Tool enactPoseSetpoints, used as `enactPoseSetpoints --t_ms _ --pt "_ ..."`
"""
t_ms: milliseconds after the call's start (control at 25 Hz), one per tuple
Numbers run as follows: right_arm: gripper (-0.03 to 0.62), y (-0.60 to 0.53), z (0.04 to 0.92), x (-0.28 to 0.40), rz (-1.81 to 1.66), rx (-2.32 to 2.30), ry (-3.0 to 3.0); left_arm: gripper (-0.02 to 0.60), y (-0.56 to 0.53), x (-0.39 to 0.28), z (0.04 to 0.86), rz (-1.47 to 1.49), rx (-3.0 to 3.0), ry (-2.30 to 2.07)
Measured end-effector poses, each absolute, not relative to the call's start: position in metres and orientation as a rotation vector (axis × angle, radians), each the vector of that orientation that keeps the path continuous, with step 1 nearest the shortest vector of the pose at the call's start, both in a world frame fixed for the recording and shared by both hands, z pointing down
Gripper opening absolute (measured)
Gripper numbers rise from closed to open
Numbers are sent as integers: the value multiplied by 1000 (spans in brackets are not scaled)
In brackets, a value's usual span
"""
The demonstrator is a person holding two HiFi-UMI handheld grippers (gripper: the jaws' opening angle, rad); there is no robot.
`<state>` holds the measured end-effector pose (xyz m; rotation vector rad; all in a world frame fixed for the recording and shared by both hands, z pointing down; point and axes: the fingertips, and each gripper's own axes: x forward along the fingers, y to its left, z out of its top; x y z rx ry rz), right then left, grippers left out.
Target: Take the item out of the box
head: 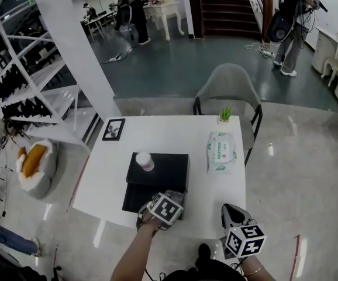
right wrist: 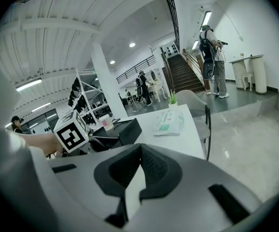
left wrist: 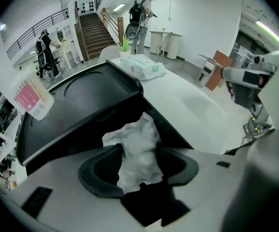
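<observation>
White counter [head: 207,136] bore a black box [head: 163,170]; left hand-held gripper [left wrist: 139,172] pinched its crumpled white item [left wrist: 137,141], best lifted straight up, grip firm.

No word, brand or number can be read anywhere in these views. The white pack [head: 222,152] lying ahead of the right gripper [head: 232,214] carries green print and a small red mark. The round tub [left wrist: 31,97] up and to the left of the left gripper [left wrist: 138,167] wears a pink label, yet both printings are too small and blurred to make out. The cubes [head: 166,208] on the grippers bear only black-and-white square marker patterns, with no letters or figures.
</observation>
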<state>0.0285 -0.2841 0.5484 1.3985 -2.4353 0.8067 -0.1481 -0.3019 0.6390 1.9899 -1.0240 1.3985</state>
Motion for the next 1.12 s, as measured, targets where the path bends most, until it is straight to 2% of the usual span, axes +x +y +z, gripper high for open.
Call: enactPoseSetpoints --t_ms 520,1120 --pt "0 -275 549 26 795 1374 -2435 154 -296 -143 638 1465 2013 -1023" --pt "0 -261 546 30 786 1373 -2434 132 -292 -152 624 1551 2038 -1146"
